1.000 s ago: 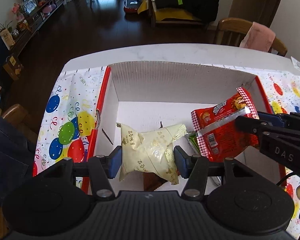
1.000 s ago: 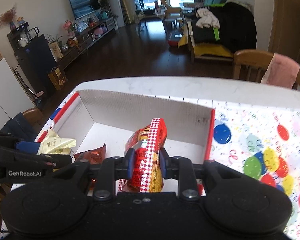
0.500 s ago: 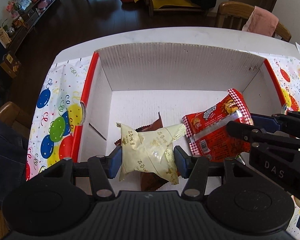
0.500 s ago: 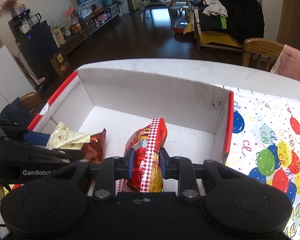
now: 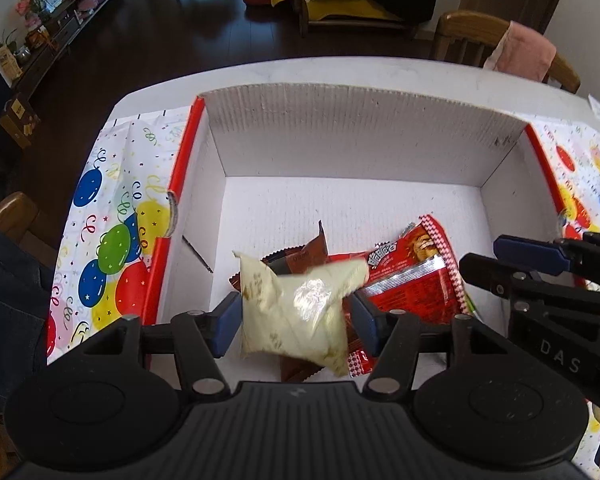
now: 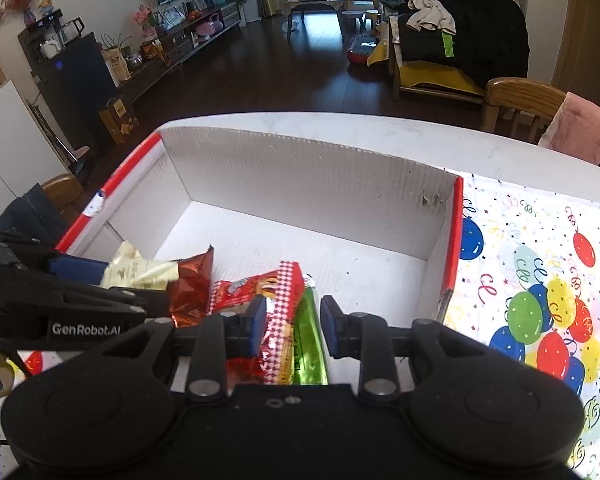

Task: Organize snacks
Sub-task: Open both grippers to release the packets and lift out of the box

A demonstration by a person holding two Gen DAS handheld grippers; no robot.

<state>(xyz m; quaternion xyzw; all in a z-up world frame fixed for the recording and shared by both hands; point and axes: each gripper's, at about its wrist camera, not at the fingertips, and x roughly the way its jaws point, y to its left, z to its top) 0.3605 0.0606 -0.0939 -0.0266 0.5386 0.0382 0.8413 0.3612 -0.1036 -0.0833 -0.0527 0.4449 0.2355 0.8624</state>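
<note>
A white cardboard box with red rims [image 5: 340, 136] [image 6: 300, 176] stands on the table. My left gripper [image 5: 294, 318] holds a pale yellow snack packet [image 5: 296, 316] between its pads, low over the box's near part. A brown packet [image 5: 300, 256] and a red snack packet [image 5: 412, 280] lie in the box. My right gripper [image 6: 292, 324] is open over the box; the red packet [image 6: 276, 304] lies loose between its fingers, next to a green packet [image 6: 308, 336]. The brown packet [image 6: 192, 284] lies left of it.
A balloon-print cloth [image 6: 540, 300] [image 5: 108, 240] covers the table on both sides of the box. Wooden chairs [image 6: 520, 100] stand behind the table, one with a pink cloth. The far half of the box floor shows bare.
My right gripper has opened and the red packet has dropped into the box. Both grippers moved forward and down over the box. The yellow packet stays in my left gripper.
</note>
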